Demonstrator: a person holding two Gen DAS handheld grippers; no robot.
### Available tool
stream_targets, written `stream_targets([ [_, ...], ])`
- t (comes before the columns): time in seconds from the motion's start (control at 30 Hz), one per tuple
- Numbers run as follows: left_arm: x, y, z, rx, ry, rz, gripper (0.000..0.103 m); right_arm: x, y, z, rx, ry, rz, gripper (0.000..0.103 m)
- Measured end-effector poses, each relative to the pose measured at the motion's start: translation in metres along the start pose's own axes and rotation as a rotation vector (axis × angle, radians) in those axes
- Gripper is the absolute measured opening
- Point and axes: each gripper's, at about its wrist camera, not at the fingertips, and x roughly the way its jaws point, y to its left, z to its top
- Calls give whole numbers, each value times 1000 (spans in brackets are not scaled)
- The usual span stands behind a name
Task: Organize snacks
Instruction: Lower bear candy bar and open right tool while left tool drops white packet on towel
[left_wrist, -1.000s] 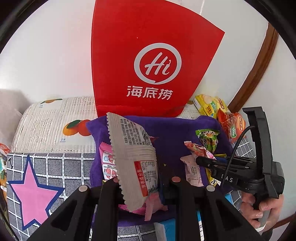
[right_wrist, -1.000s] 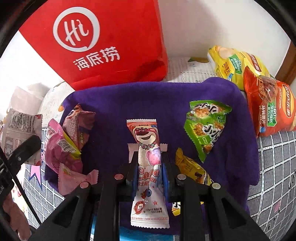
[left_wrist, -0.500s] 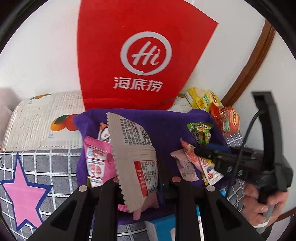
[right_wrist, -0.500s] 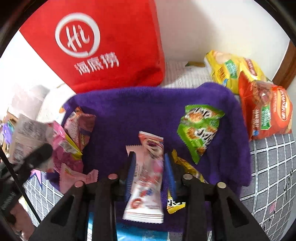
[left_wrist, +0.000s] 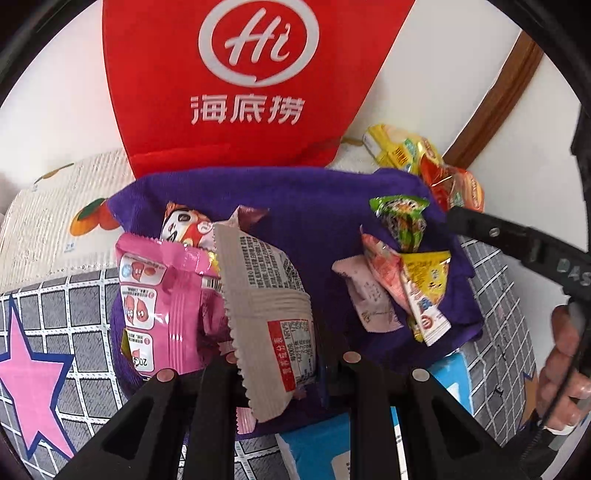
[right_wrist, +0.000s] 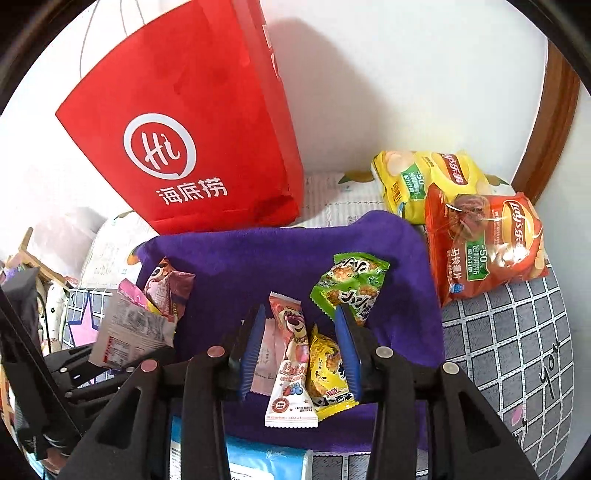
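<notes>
A purple cloth (left_wrist: 314, 206) (right_wrist: 277, 258) carries small snack packets. My left gripper (left_wrist: 280, 354) is shut on a grey snack packet (left_wrist: 266, 295) over the cloth's left part, beside a pink packet (left_wrist: 159, 295). The grey packet also shows in the right wrist view (right_wrist: 129, 332). My right gripper (right_wrist: 299, 347) is open above a pink bear packet (right_wrist: 291, 350), a yellow packet (right_wrist: 328, 365) and a pale pink packet (right_wrist: 264, 354), which lie on the cloth. A green packet (right_wrist: 351, 284) (left_wrist: 400, 218) lies further back.
A red paper bag (left_wrist: 251, 81) (right_wrist: 192, 129) stands behind the cloth against the white wall. A yellow chip bag (right_wrist: 424, 177) and an orange chip bag (right_wrist: 484, 240) lie at the right. A blue-white pack (right_wrist: 266, 461) lies under the cloth's near edge. The table has a grey grid cover (right_wrist: 517, 350).
My right gripper has opened and let go of the pink bear packet, which now lies on the cloth. My left gripper has moved closer over the cloth, still holding the grey packet.
</notes>
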Motion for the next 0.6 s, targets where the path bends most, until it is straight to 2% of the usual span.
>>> stream_targets([
  [0.23,8,4,-1,-19,40,-1,18,-2,6,-2,-22,-5,1,39],
  [0.47,6,3,1,-9,34,5,18,-2,8,-2,-30,-3,-1,39],
  [0.53,4,3,2,-10,27,0,23,-2,9,-3,-32,-4,0,39],
  [0.6,0,3,3,-9,16,3,38,-3,11,-3,-36,-4,0,39],
])
